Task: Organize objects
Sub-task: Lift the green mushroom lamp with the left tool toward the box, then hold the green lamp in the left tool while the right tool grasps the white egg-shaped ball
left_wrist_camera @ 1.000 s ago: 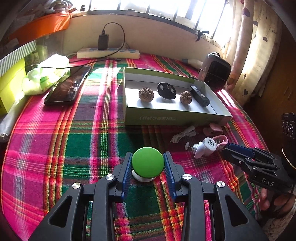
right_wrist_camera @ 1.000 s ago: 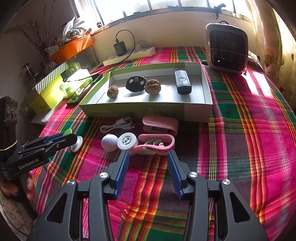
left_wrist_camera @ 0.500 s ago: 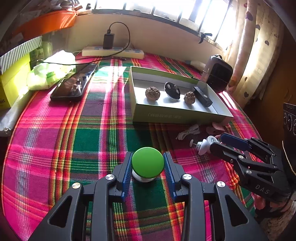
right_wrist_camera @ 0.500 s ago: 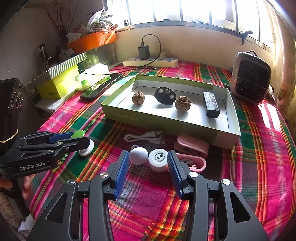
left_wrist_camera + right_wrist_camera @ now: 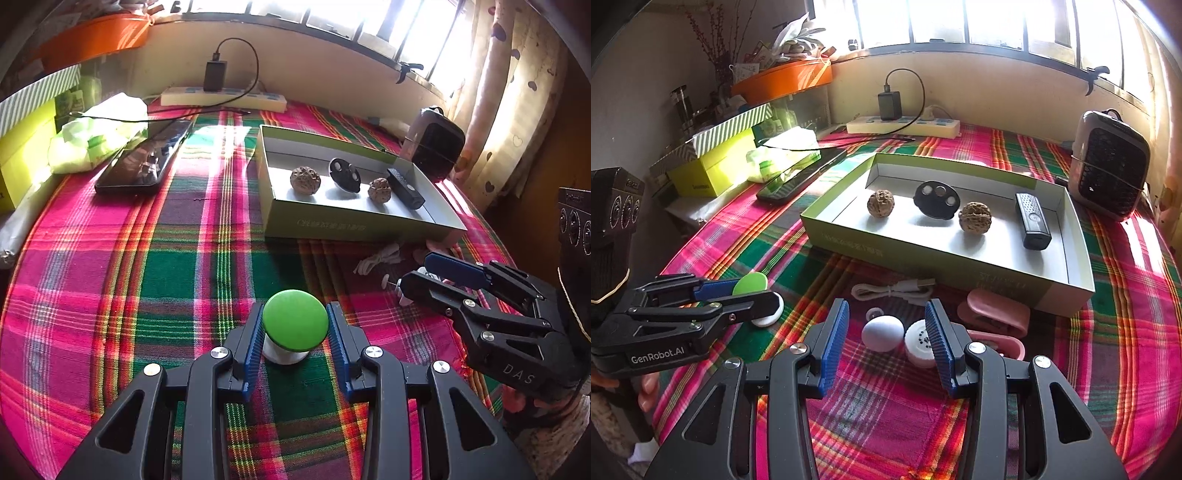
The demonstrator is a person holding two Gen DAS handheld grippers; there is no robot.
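Observation:
My left gripper [image 5: 294, 325] is shut on a green-topped white button lamp [image 5: 294, 325], held just over the plaid cloth; it also shows in the right wrist view [image 5: 753, 288]. My right gripper [image 5: 884, 325] is open, its pads either side of a small white ball-headed gadget [image 5: 882, 333] with a round white cap [image 5: 919, 341] lying on the cloth. The shallow green box [image 5: 849, 243] beyond holds two walnuts [image 5: 881, 203], a black key fob [image 5: 936, 199] and a black remote [image 5: 1032, 221].
A white cable [image 5: 894, 290] and pink clips [image 5: 993, 317] lie in front of the box. A phone [image 5: 144, 162], a power strip [image 5: 221, 99], yellow-green boxes [image 5: 709, 166] and a small heater [image 5: 1108, 173] stand around the cloth's edges.
My right gripper has moved forward so its pads now flank the white gadget. My left gripper has pulled back a little with the green lamp still in it.

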